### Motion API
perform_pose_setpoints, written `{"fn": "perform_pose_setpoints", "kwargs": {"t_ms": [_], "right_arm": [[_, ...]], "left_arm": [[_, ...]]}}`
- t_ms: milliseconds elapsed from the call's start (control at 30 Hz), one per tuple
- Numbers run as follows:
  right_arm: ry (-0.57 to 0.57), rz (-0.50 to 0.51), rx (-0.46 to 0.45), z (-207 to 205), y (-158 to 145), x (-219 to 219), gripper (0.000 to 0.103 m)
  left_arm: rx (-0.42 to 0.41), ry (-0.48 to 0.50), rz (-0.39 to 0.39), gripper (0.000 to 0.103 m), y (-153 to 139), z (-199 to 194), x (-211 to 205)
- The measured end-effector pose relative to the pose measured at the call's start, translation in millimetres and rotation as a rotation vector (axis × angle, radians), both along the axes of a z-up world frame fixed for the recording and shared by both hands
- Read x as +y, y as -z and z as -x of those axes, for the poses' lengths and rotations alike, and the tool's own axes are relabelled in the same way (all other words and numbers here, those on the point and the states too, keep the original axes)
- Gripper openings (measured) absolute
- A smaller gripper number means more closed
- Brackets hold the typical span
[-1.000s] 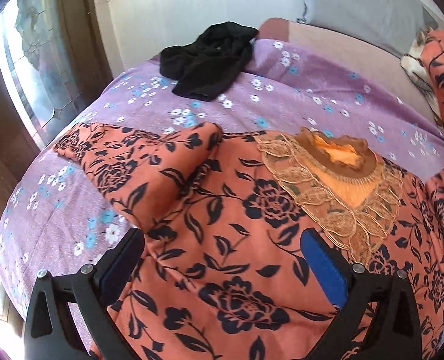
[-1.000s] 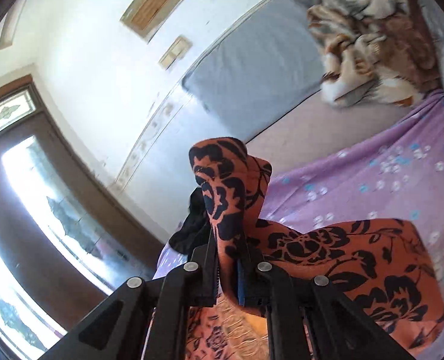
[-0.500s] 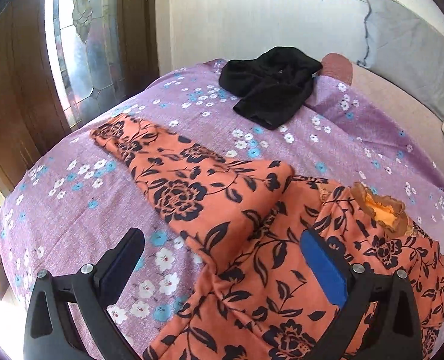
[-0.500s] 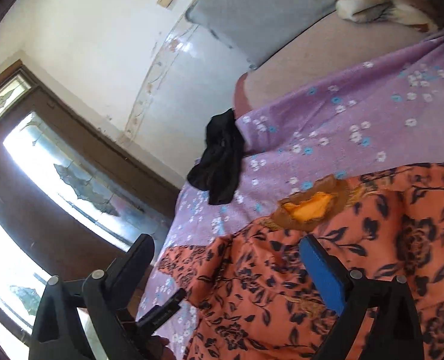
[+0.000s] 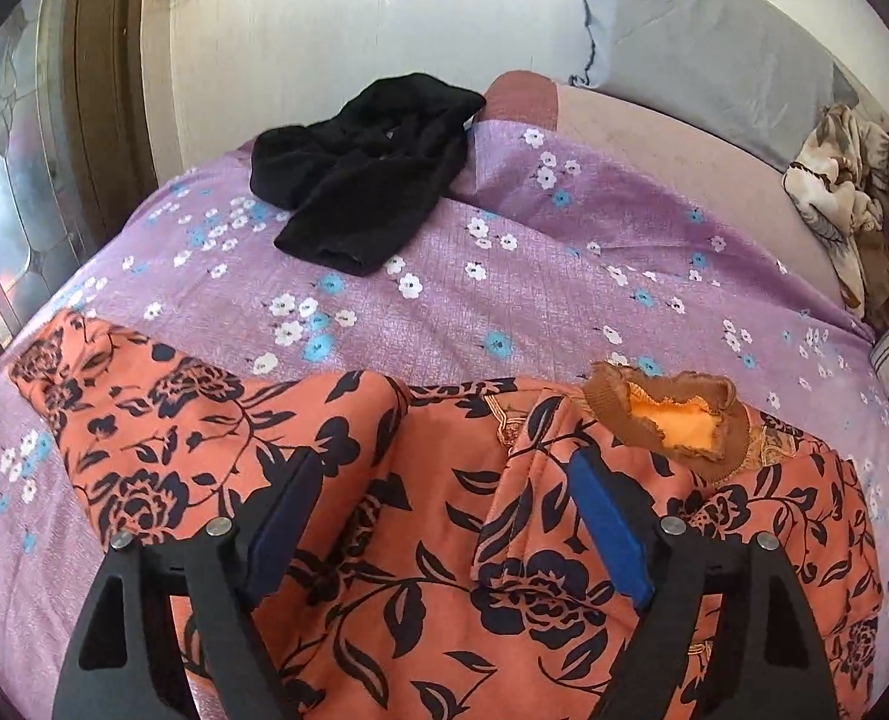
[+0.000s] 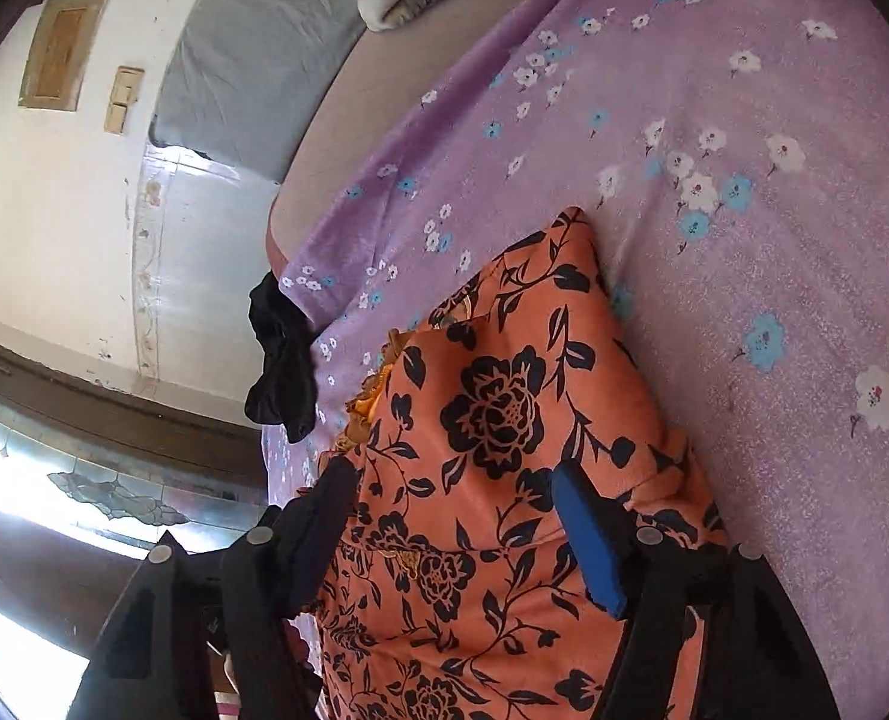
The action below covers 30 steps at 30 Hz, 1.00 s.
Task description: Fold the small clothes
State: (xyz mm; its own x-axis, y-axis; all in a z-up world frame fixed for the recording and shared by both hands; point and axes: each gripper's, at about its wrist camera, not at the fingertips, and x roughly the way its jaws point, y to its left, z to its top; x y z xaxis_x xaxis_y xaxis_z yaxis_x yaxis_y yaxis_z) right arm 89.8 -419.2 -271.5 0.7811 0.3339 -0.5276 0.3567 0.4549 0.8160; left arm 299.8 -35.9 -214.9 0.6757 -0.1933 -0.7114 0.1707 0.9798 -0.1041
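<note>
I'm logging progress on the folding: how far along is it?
Done: one sleeve of the orange floral top is folded in over the body, beside its neckline. In hand: nothing; the left tool and right tool are open over it. Left: the other sleeve lies spread on the purple sheet, and the black garment is unfolded.

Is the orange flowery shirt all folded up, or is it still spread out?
Partly folded. One sleeve of the shirt lies across its front near the collar; the other sleeve still stretches out on the purple bedsheet.
</note>
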Motion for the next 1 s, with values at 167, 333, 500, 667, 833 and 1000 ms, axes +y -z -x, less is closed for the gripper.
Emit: {"fn": "perform_pose_setpoints", "kwargs": {"t_ms": [167,333,500,667,833,1000], "right_arm": [[-0.018,0.008,0.068,-26.4,25.7,-3.5,0.071],[-0.036,-0.007,0.08,-33.4,38.2,-3.8,0.071],[-0.049,-0.001,0.088,-34.7,37.8,-3.1,0.071],[-0.056,0.037,0.101,-38.4,34.2,2.8,0.071],[-0.059,0.072,0.111,-39.3,32.8,6.9,0.071],[-0.058,0.122,0.121,-40.6,31.2,13.1,0.071]], "left_arm": [[0.096,-0.009,0.035,0.086,22.2,-17.5,2.2],[0.092,0.072,0.038,0.085,27.6,-21.6,-15.7],[0.21,0.176,0.029,0.033,50.3,-26.1,-41.5],[0.18,0.16,0.01,0.007,40.6,-18.9,-41.9],[0.121,0.167,0.026,0.006,3.8,-2.0,-38.6],[0.144,0.114,0.039,0.006,-25.4,14.9,-18.4]]}}
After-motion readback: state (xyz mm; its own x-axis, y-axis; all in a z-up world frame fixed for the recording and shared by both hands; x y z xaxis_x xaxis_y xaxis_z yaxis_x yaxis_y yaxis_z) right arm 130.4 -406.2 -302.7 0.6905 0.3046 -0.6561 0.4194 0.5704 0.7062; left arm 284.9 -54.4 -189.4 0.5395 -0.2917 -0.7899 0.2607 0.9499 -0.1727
